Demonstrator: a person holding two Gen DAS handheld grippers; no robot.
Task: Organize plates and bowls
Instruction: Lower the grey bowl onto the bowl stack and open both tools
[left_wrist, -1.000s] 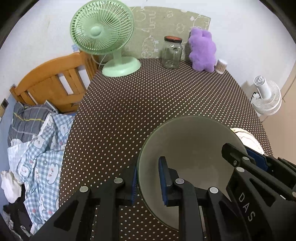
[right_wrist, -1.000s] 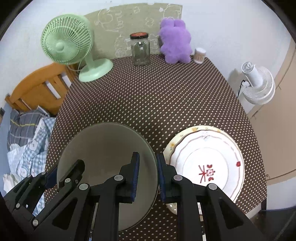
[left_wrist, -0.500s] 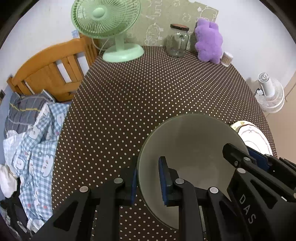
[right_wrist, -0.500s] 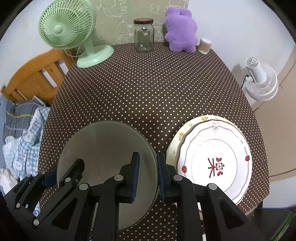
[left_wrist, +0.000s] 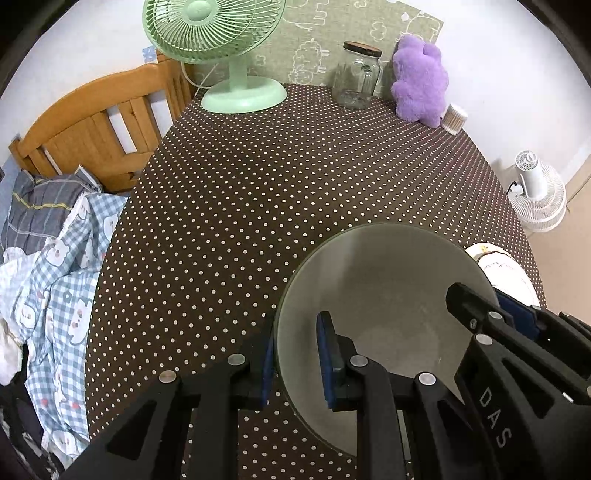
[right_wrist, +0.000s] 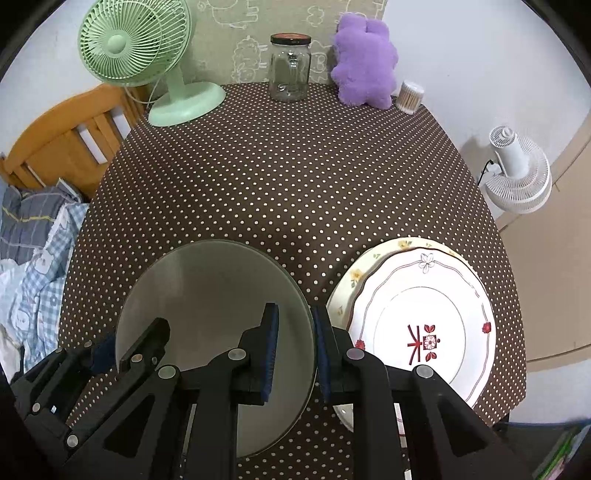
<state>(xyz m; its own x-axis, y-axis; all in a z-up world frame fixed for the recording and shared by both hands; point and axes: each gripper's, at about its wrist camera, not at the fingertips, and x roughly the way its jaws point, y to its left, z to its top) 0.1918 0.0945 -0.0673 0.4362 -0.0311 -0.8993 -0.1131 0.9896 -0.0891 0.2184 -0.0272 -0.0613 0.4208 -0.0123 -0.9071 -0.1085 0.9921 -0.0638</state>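
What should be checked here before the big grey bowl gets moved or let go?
1. Left claw clamped on the large grey-green round bowl's rim: ok.
2. Right claw clamped on the opposite rim: ok.
3. Bowl empty: ok.
4. Bowl resting on the brown polka-dot tablecloth: cannot tell.
5. Bowl clear of the white floral plate stack beside it: ok, narrow gap.
6. Cloth ahead free up to the glass jar: ok.

Grey-green bowl (right_wrist: 207, 295), brown white-dotted tablecloth (right_wrist: 295, 177), white red-flowered plate (right_wrist: 417, 325), purple plush (right_wrist: 364, 62).
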